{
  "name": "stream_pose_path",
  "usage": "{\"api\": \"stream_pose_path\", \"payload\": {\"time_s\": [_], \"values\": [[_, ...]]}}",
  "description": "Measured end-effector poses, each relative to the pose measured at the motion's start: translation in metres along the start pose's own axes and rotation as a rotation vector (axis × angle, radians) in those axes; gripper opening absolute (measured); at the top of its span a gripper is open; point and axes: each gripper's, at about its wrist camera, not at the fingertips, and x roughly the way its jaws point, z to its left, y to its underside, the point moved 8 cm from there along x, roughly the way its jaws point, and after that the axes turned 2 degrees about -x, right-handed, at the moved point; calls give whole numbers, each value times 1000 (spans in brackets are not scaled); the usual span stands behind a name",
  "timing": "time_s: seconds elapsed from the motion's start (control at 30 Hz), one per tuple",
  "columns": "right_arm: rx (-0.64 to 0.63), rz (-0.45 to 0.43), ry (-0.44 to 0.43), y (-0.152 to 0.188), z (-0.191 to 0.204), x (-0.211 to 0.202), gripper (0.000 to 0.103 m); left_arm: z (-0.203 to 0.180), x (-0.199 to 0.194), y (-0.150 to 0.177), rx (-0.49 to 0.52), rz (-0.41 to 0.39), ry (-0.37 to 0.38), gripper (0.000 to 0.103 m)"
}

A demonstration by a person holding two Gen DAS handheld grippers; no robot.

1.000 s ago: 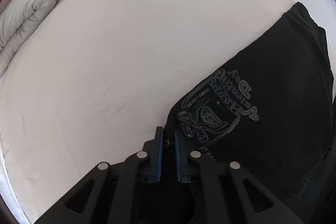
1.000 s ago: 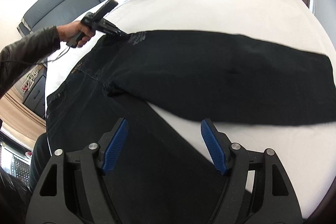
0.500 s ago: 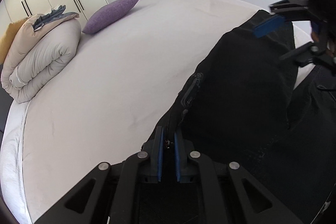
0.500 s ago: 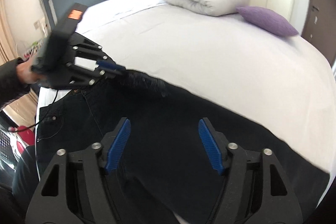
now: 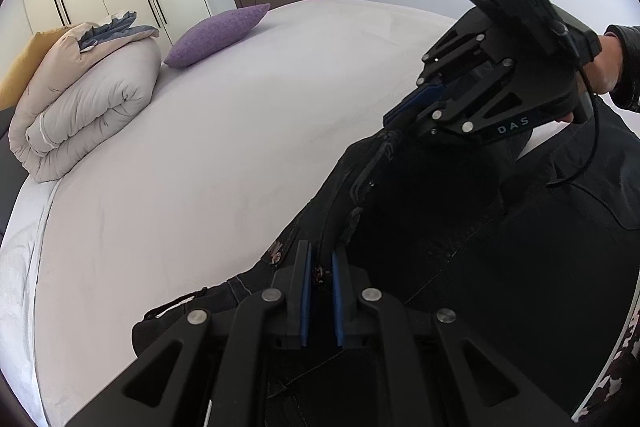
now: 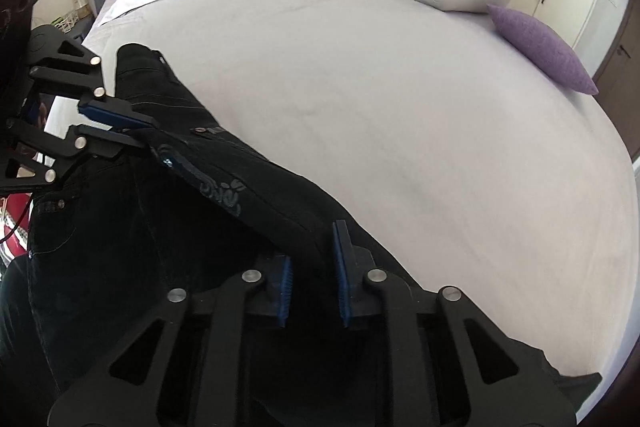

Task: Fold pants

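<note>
The black jeans (image 6: 132, 227) lie along the near edge of the bed (image 6: 400, 115). Left tongs (image 5: 319, 263) and right tongs (image 6: 312, 263) each pinch a folded edge. Heavy, limp denim: best gripped at seams or waistband

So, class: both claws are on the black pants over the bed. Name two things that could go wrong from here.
1. The left claw pinches only a thin fabric edge of the pants, so it might slip out mid-fold.
2. The right claw closes on a thick bunched fold, which could set the fold crooked on the bed.
</note>
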Motion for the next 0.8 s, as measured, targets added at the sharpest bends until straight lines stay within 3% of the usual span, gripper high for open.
{"api": "stream_pose_path", "payload": {"time_s": [0.2, 0.33, 0.53, 0.8], "values": [[-159, -24, 1, 7, 52, -22, 6, -4, -23, 15, -6, -3, -5, 9], [-342, -8, 53, 11, 103, -22, 5, -15, -36, 38, 6, 16, 0, 9], [-867, 57, 280, 55, 203, 1, 4, -42, -44, 79, 59, 62, 4, 9], [-1191, 103, 403, 92, 254, 26, 4, -82, -55, 119, 229, 89, -14, 9]]}}
